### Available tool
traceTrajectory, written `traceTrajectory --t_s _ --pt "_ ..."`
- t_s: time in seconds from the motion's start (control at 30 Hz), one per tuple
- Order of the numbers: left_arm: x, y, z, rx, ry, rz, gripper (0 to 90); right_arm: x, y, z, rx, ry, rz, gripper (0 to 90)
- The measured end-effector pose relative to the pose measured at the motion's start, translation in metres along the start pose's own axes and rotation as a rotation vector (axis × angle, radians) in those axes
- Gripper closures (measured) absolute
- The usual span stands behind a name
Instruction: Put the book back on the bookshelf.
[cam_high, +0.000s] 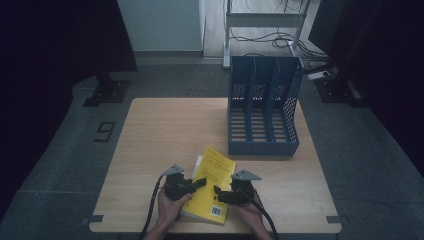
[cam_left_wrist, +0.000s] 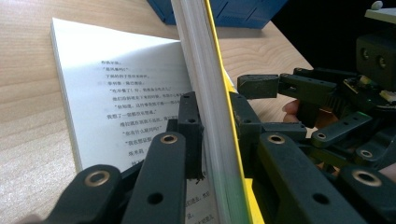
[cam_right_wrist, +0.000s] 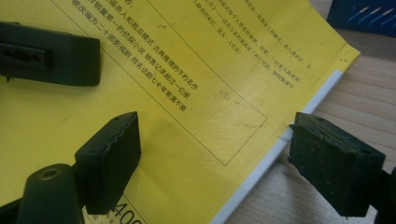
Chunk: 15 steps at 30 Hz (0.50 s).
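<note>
I find my left gripper (cam_left_wrist: 212, 126) pinching the glossy yellow paperback's (cam_high: 214, 182) matte white page block before the perforated blue file rack (cam_high: 264, 107), right gripper (cam_right_wrist: 224, 163) spread over its cover, barcode cut off.

"9" on floor (cam_high: 105, 131), "400" on yellow book (cam_right_wrist: 187, 93)

left gripper (cam_high: 199, 184): jaws clamped tight, pointing right, near the tabletop's front edge
right gripper (cam_high: 218, 192): jaws spread wide, pointing left, just beside the left one
hands: both enter from the front edge, one per gripper
</note>
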<state>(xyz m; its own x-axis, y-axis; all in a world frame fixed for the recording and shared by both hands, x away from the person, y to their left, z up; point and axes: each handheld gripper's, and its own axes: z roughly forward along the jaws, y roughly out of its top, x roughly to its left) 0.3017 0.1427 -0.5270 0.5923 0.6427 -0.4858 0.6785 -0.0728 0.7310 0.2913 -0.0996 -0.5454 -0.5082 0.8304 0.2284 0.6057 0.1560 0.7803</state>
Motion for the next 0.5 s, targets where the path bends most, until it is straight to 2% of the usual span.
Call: traceTrajectory --t_s 0.27,0.5 --pt "-0.008 0.000 -0.003 -0.040 0.015 0.052 78.4 -0.001 0.003 -0.005 -0.022 0.003 -0.003 17.3" --pt "-0.013 0.000 -0.005 -0.058 0.015 0.079 78.6 -0.003 0.005 -0.009 -0.035 0.005 0.006 17.3"
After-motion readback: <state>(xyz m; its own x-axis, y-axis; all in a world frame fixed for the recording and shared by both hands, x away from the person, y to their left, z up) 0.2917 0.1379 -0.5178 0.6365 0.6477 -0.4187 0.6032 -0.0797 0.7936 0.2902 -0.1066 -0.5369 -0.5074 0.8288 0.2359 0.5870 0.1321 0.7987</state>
